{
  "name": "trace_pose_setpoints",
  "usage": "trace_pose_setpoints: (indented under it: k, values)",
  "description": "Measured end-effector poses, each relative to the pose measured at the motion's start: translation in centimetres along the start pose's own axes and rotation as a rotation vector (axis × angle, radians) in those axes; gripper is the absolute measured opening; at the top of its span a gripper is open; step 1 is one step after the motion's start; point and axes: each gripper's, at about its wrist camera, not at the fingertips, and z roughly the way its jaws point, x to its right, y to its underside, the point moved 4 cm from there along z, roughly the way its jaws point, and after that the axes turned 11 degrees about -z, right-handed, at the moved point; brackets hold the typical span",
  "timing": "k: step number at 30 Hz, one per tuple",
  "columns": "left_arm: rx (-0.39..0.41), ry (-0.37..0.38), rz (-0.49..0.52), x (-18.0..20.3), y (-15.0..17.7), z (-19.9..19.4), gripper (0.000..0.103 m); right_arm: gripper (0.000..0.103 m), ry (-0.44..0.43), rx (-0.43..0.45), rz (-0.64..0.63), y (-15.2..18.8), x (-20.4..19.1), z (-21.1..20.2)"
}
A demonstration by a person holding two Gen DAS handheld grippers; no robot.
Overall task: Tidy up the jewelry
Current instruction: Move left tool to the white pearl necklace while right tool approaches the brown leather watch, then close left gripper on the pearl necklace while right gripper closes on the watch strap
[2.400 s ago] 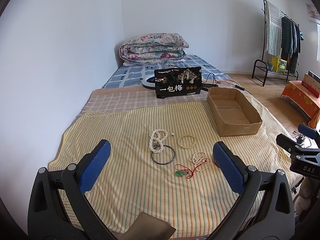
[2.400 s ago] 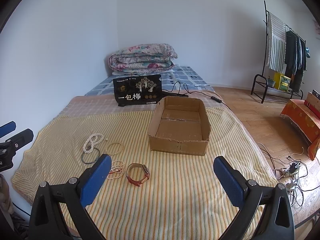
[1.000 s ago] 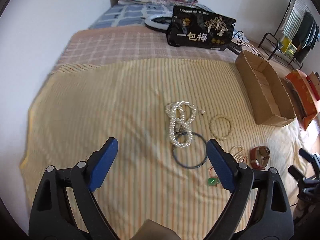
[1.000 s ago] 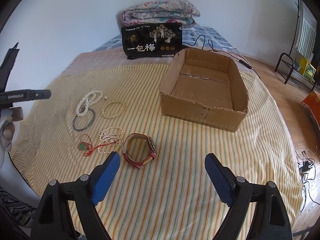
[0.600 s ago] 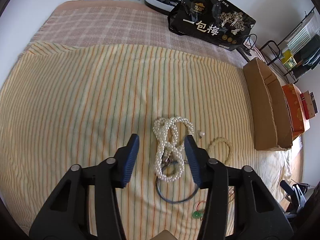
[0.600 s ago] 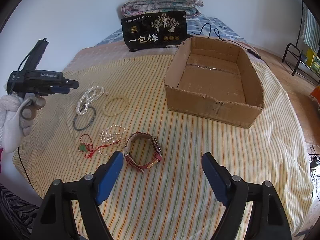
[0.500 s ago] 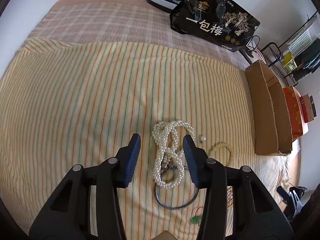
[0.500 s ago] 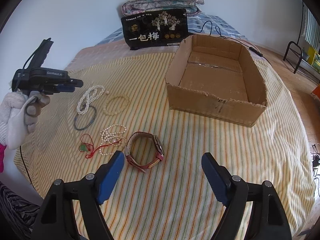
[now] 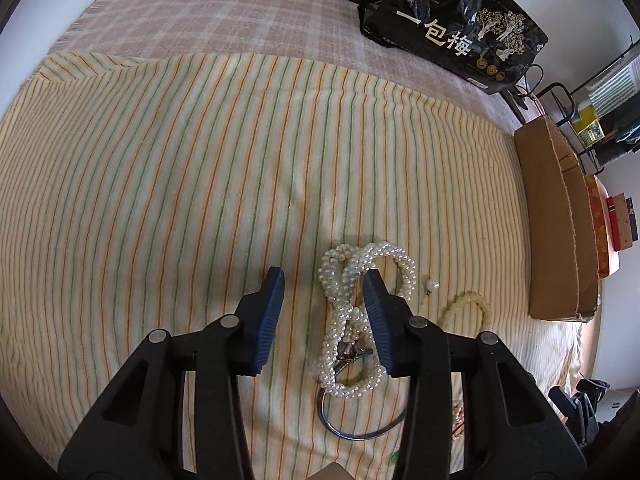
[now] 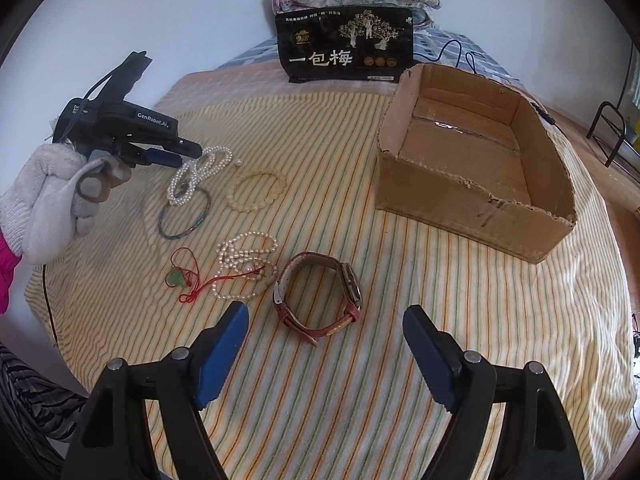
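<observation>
A looped white pearl necklace [image 9: 344,308] lies on the striped cloth, its lower end over a dark bangle [image 9: 352,432]. My left gripper [image 9: 324,280] points down at it with jaws closing; the strand lies between the blue pads and just under the right one, not pinched. In the right wrist view the left gripper [image 10: 188,154] hovers at the necklace [image 10: 200,172]. My right gripper [image 10: 324,320] stands open just short of a red-strapped watch [image 10: 348,280]. A cream bead bracelet [image 10: 256,192], a thin pearl strand [image 10: 244,264] and a green pendant on red cord [image 10: 176,278] lie nearby.
An empty cardboard box [image 10: 472,200] sits at the right of the cloth, with a black printed bag [image 10: 344,48] and folded quilts behind. A white-gloved hand [image 10: 48,200] holds the left gripper. One loose pearl [image 9: 432,285] lies beside the necklace.
The left gripper has dropped and moved in over the pearl necklace, its jaws narrowing from wide to about the strand's width. The right gripper edged slightly toward the watch.
</observation>
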Motion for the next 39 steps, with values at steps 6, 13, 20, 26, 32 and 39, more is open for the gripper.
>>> trace_pose_setpoints:
  k: [6, 13, 20, 26, 32, 39]
  values:
    - [0.017, -0.064, 0.038, 0.5, -0.1, 1.0, 0.035, 0.082, 0.014, -0.015, -0.01, 0.2, 0.0, 0.9]
    - [0.057, -0.098, 0.062, 0.6, -0.2, 1.2, 0.021, 0.082, 0.023, -0.037, -0.046, 0.0, -0.6, 2.5]
    - [0.071, -0.095, 0.056, 0.5, -0.4, 1.4, 0.014, 0.081, 0.042, -0.053, -0.067, -0.3, -0.8, 3.6]
    - [0.08, -0.092, 0.047, 0.3, -0.4, 1.2, 0.011, 0.075, 0.05, -0.071, -0.069, -0.2, -0.4, 4.4]
    - [0.09, -0.092, 0.045, 0.4, -0.2, 1.1, 0.009, 0.061, 0.036, -0.066, -0.095, -0.2, -1.0, 4.6]
    - [0.125, -0.097, 0.037, 0.3, -0.3, 0.2, 0.007, 0.06, 0.042, -0.059, -0.092, -0.2, -1.0, 4.4]
